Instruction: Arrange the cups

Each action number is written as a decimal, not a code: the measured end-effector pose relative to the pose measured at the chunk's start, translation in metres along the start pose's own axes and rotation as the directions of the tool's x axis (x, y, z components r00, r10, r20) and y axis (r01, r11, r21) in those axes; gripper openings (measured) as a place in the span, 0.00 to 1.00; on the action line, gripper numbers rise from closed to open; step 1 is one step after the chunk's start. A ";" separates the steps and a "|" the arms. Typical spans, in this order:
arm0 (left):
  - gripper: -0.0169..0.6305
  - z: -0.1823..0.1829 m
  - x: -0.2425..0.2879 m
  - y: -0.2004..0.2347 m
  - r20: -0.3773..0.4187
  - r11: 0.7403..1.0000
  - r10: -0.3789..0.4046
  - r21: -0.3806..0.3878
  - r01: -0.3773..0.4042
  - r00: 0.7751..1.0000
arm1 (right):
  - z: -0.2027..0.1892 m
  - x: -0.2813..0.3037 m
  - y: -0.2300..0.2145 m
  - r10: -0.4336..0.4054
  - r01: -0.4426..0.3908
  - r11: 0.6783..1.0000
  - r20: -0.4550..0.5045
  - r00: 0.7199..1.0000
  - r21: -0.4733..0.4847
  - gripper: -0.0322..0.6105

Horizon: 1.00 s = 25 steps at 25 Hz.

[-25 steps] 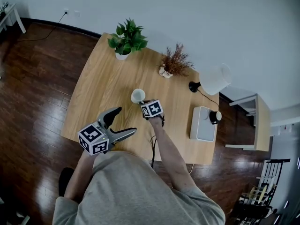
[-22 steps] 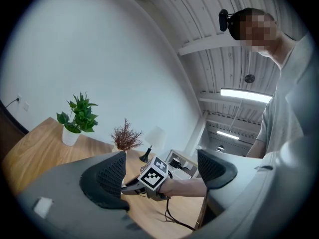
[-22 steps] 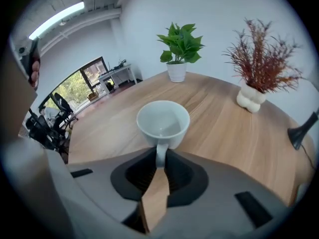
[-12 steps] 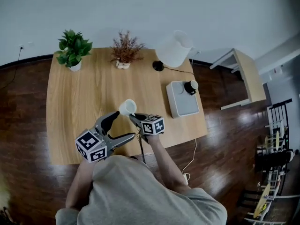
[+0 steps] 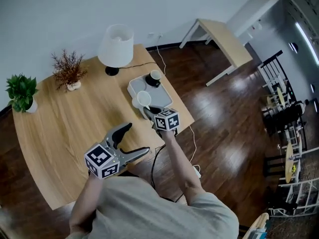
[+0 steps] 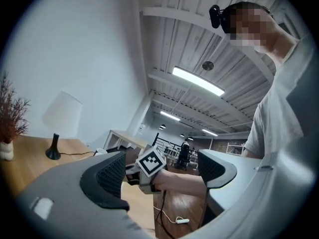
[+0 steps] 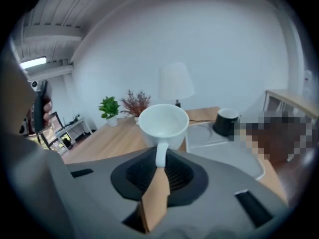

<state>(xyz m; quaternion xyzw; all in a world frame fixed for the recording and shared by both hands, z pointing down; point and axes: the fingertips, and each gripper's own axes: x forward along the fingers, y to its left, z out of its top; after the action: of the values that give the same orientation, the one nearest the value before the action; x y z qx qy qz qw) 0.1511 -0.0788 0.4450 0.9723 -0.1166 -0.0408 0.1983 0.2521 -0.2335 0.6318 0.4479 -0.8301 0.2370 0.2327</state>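
As I swing across: white cup point(image 5: 143, 99) has come from mid-table to the grey tray point(image 5: 162, 96).
Right gripper point(image 5: 149, 112): clenched on its handle.
Left gripper point(image 5: 138, 138): released, empty.
Next: I'd judge set-down.

You have two cups here: one white cup point(image 5: 143, 99) and one black cup point(image 5: 154, 77). You have one grey tray point(image 5: 164, 96) and one lamp point(image 5: 115, 45). There are two potted plants, a green plant point(image 5: 21, 91) and a dried plant point(image 5: 69, 68). You see two wooden tables, the near table point(image 5: 60, 133) and the far table point(image 5: 222, 36).
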 end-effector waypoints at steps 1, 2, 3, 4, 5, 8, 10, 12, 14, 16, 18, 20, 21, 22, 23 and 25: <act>0.70 -0.002 0.004 -0.002 -0.003 1.000 -0.002 -0.004 0.002 1.000 | 0.004 0.001 -0.021 -0.039 0.039 0.999 -0.015 0.999 -0.016 0.14; 0.70 -0.004 0.007 -0.003 -0.005 1.000 0.002 -0.007 -0.002 1.000 | 0.008 0.005 -0.041 -0.074 0.073 0.997 -0.034 0.997 -0.030 0.14; 0.70 -0.006 0.008 -0.003 -0.006 1.000 0.009 -0.009 -0.009 1.000 | 0.010 0.012 -0.060 -0.104 0.102 0.994 -0.057 0.993 -0.041 0.14; 0.70 -0.007 0.007 -0.002 -0.007 1.000 0.021 -0.012 -0.021 1.000 | 0.012 0.020 -0.077 -0.129 0.126 0.991 -0.082 0.988 -0.048 0.14; 0.70 -0.008 0.007 0.000 -0.005 0.999 0.034 -0.015 -0.034 0.999 | 0.013 0.029 -0.092 -0.150 0.145 0.988 -0.109 0.983 -0.053 0.14; 0.70 -0.005 0.003 0.006 0.009 0.997 0.076 -0.023 -0.076 0.997 | 0.013 0.059 -0.118 -0.184 0.174 0.982 -0.188 0.965 -0.068 0.14; 0.70 -0.002 -0.001 0.008 0.015 0.995 0.101 -0.022 -0.100 0.995 | 0.014 0.073 -0.124 -0.203 0.186 0.978 -0.227 0.953 -0.091 0.14; 0.70 -0.001 -0.005 0.012 0.020 0.992 0.124 -0.019 -0.124 0.992 | 0.018 0.084 -0.128 -0.226 0.204 0.972 -0.248 0.942 -0.114 0.14; 0.70 -0.001 -0.009 0.017 0.023 0.990 0.143 -0.017 -0.143 0.989 | 0.021 0.093 -0.131 -0.243 0.220 0.969 -0.260 0.935 -0.113 0.14; 0.70 -0.002 -0.012 0.019 0.026 0.988 0.153 -0.015 -0.153 0.988 | 0.022 0.096 -0.133 -0.250 0.230 0.968 -0.271 0.930 -0.101 0.14; 0.70 -0.001 -0.014 0.019 0.028 0.988 0.156 -0.013 -0.155 0.987 | 0.021 0.098 -0.132 -0.243 0.225 0.970 -0.281 0.929 -0.094 0.14; 0.70 0.000 -0.016 0.019 0.029 0.988 0.153 -0.013 -0.153 0.988 | 0.018 0.098 -0.131 -0.245 0.227 0.969 -0.276 0.930 -0.093 0.17; 0.70 -0.001 -0.017 0.020 0.029 0.989 0.150 -0.015 -0.149 0.988 | 0.017 0.096 -0.132 -0.261 0.245 0.965 -0.264 0.929 -0.094 0.19; 0.70 -0.002 -0.017 0.020 0.030 0.989 0.145 -0.018 -0.145 0.989 | 0.017 0.093 -0.134 -0.280 0.266 0.960 -0.250 0.927 -0.089 0.20; 0.70 -0.002 -0.017 0.020 0.030 0.990 0.139 -0.021 -0.139 0.990 | 0.016 0.088 -0.135 -0.292 0.282 0.957 -0.235 0.927 -0.074 0.29; 0.70 -0.003 -0.016 0.018 0.028 0.992 0.124 -0.025 -0.123 0.992 | 0.014 0.073 -0.129 -0.283 0.285 0.958 -0.196 0.939 -0.015 0.30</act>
<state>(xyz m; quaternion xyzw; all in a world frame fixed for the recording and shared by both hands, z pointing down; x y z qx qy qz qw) 0.1321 -0.0898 0.4553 0.9601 -0.1791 -0.0439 0.2101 0.3243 -0.3505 0.6886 0.5389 -0.7282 0.2496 0.3420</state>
